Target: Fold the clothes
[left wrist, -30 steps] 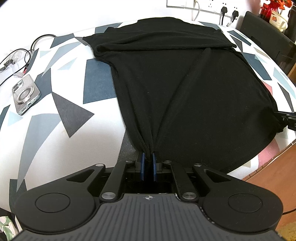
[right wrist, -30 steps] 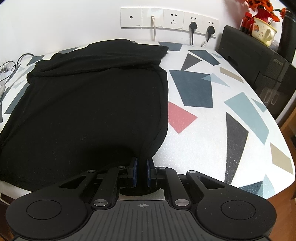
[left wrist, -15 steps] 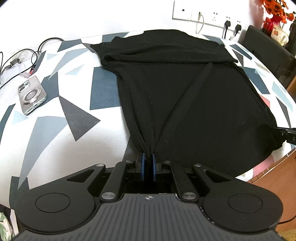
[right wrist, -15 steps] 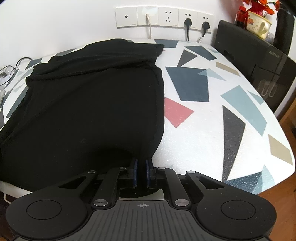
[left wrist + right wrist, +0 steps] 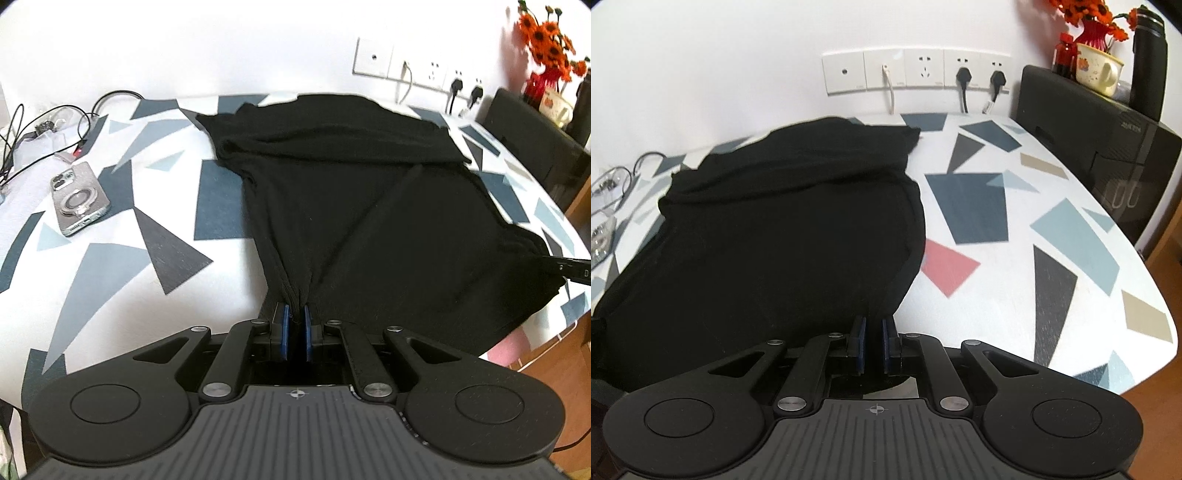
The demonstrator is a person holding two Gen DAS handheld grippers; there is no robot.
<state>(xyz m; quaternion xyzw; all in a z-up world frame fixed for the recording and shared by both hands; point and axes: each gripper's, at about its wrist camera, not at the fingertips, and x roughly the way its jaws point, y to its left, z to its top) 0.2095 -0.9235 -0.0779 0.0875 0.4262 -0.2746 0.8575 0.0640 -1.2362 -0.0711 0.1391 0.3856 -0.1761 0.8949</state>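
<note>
A black garment (image 5: 369, 206) lies spread over the patterned table (image 5: 110, 277), its far part folded over in a band. My left gripper (image 5: 294, 314) is shut on the garment's near left hem, which bunches into pleats between the blue pads. My right gripper (image 5: 873, 325) is shut on the near right corner of the same garment (image 5: 775, 240). The right gripper's tip shows in the left wrist view (image 5: 569, 269) at the garment's right corner. The cloth between the two grippers hangs over the table's near edge.
A phone (image 5: 79, 197) with a ring holder lies at the table's left, with cables and clutter (image 5: 48, 125) behind it. Wall sockets (image 5: 916, 72) with plugs are at the back. A black cabinet (image 5: 1108, 147) with mug and flowers stands right. The table's right half (image 5: 1034, 240) shows bare pattern.
Both grippers have lifted and drawn back, still shut on the hem. The garment's near edge has risen and the cloth looks tauter. More of the wall is in view.
</note>
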